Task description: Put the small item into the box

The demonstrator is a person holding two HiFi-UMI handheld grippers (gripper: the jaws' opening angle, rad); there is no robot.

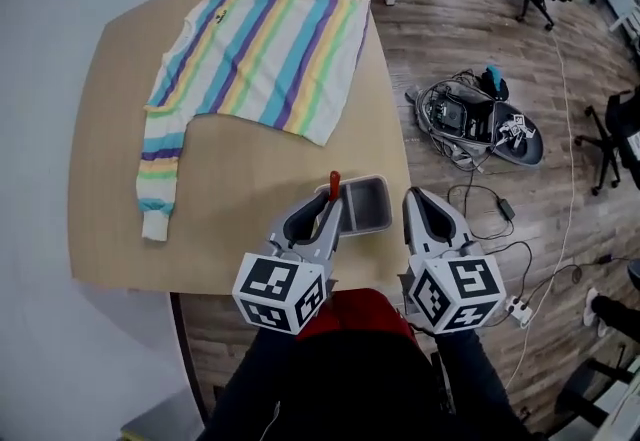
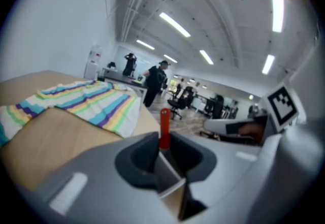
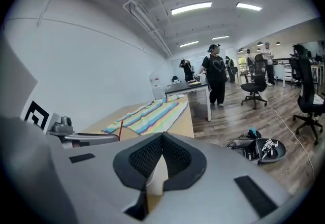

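Red and slim, the item (image 1: 334, 181) is a short, straight stick, smooth and probably hard plastic, though the material is too small to confirm. It stands upright, pinched at its lower end between the closed jaws of the left gripper (image 1: 325, 214), just below centre in the head view. In the left gripper view the item (image 2: 164, 127) rises from the dark padded jaw tips of the left gripper (image 2: 163, 151), with most of its length free above them.

It looks light and stiff, so a modest squeeze should do. Being thin and round, it could twist or slip sideways if the hold loosens early. The low hold leaves the top free, which suits lowering it in tip first or laying it flat.

Beside the item's right edge sits the box (image 1: 368, 207), a shallow grey tray with rounded corners and smooth walls, open on top, on the pale wooden counter (image 1: 240, 199) near its lower edge. A soft striped sweater (image 1: 265, 49) lies flat in the upper left, well apart.

At lower right, the right gripper (image 1: 418, 204) has its jaws together on nothing, as the right gripper (image 3: 157, 159) shows in its own view.
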